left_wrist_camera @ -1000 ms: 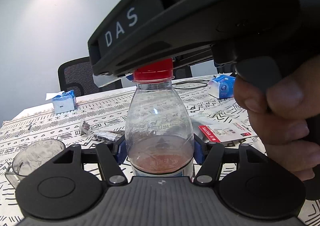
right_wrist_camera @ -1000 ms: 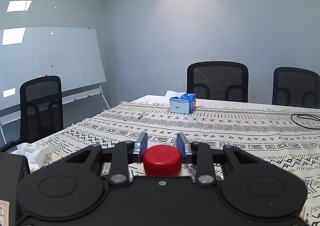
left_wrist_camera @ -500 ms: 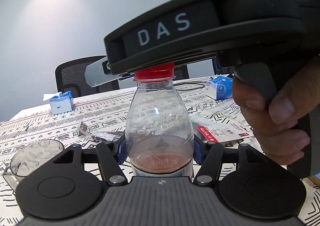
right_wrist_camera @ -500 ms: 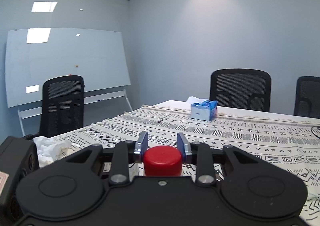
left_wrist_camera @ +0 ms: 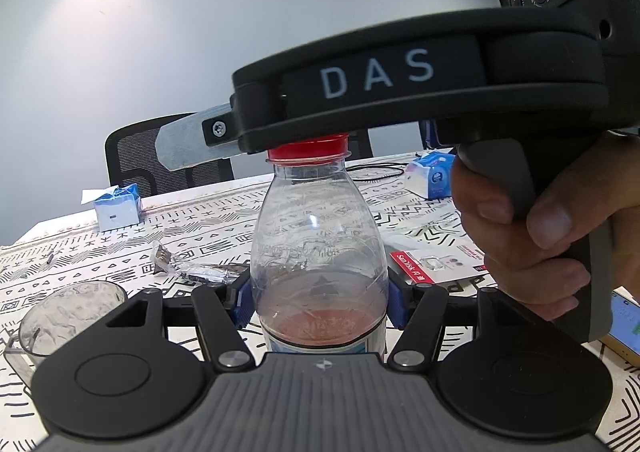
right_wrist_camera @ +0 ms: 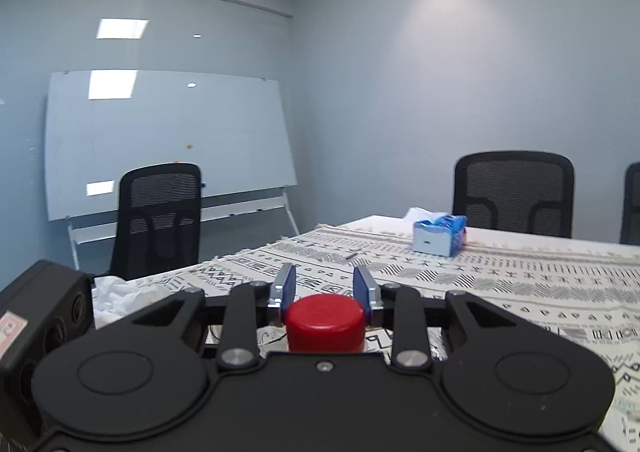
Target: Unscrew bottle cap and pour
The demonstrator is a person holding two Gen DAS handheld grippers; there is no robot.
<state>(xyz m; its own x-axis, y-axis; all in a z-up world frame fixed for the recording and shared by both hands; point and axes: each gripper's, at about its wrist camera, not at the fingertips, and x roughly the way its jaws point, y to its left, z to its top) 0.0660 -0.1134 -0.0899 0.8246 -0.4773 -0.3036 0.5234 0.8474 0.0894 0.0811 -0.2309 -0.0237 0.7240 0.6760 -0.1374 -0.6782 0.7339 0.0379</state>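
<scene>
Left gripper (left_wrist_camera: 318, 300) jaws clamp the bottle (left_wrist_camera: 318, 252); right gripper (right_wrist_camera: 325, 288) jaws grip its red cap (right_wrist_camera: 325, 322); cup (left_wrist_camera: 68, 318) beside.

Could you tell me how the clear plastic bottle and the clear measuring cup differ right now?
The clear plastic bottle holds reddish liquid; the clear measuring cup looks empty. The bottle is capped in red and clamped by the left tool; the cup is open-topped and untouched. Both stand upright on the patterned tablecloth.

My right gripper (left_wrist_camera: 224, 139) bars the space above the bottle (left_wrist_camera: 320, 248). To the left, a wrapper (left_wrist_camera: 192, 268) and cup (left_wrist_camera: 68, 316) crowd the tablecloth (left_wrist_camera: 200, 219); beyond them lies bare cloth.
</scene>
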